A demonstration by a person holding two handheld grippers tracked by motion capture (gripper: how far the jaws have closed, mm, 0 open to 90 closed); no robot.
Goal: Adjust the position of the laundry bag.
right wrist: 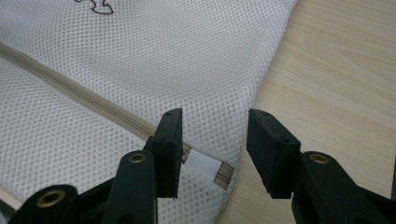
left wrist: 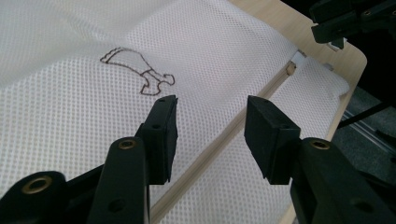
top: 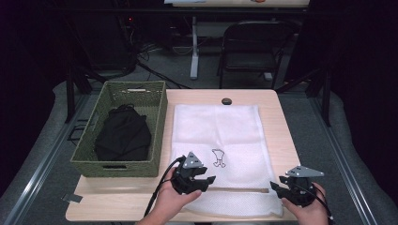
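The white mesh laundry bag (top: 218, 140) is lying flat across the middle of the wooden table (top: 277, 122), its beige zipper (top: 239, 190) running along the near end, and both grippers are lining up over that zipper line. The step in hand looks like getting hold of the zipper end: the small white pull tab (right wrist: 201, 164) is sitting just ahead of the right gripper (right wrist: 212, 140), whose jaws are standing roughly half open with nothing pinched. The left gripper (left wrist: 210, 123) is hovering over the zipper further along, near the stitched brown emblem (left wrist: 137, 72), jaws likewise parted and empty. Next move, probably: right jaws dropping onto the tab, left pinning the mesh. Beside the bag, a woven green basket (top: 157, 110) is holding a black bag (top: 123, 133).
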